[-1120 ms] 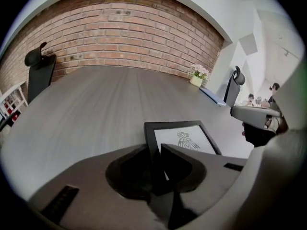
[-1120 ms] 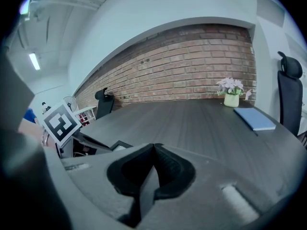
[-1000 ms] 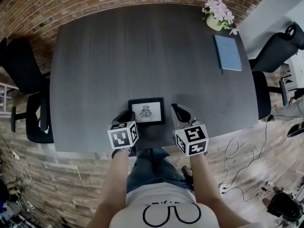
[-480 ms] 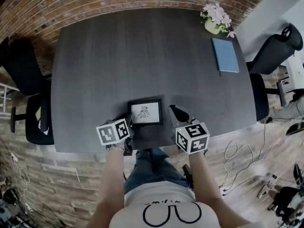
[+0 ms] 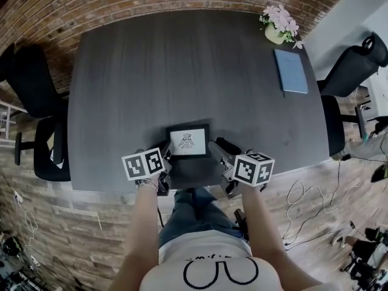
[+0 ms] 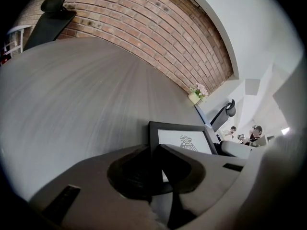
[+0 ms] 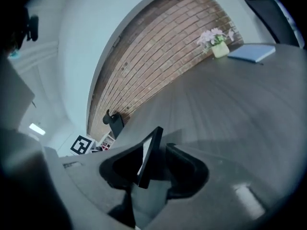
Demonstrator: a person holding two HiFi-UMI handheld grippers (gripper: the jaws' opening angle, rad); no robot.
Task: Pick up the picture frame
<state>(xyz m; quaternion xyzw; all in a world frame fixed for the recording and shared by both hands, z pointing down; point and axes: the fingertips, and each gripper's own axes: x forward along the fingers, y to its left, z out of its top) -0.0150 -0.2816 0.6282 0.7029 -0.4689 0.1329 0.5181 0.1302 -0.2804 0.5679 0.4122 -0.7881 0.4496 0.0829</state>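
Observation:
A black picture frame [image 5: 188,141] with a white print lies near the front edge of the dark table [image 5: 182,71]. My left gripper [image 5: 165,157] is at the frame's near left corner, its jaws closed on that edge; in the left gripper view the frame [image 6: 184,140] runs in between the jaws of the left gripper [image 6: 156,171]. My right gripper [image 5: 217,151] is at the frame's right side. Its jaws are opening, and the frame's edge [image 7: 149,155] stands between the right gripper's jaws [image 7: 154,170] with a gap beside it.
A pot of pink flowers [image 5: 277,24] and a blue notebook [image 5: 291,70] sit at the table's far right. Black office chairs stand at the left [image 5: 30,96] and right [image 5: 348,65]. Cables lie on the wooden floor at the lower right [image 5: 303,205].
The right gripper has rolled, shifted left to the frame's right edge and opened its jaws around it. The left gripper has rolled, staying at the frame's left corner.

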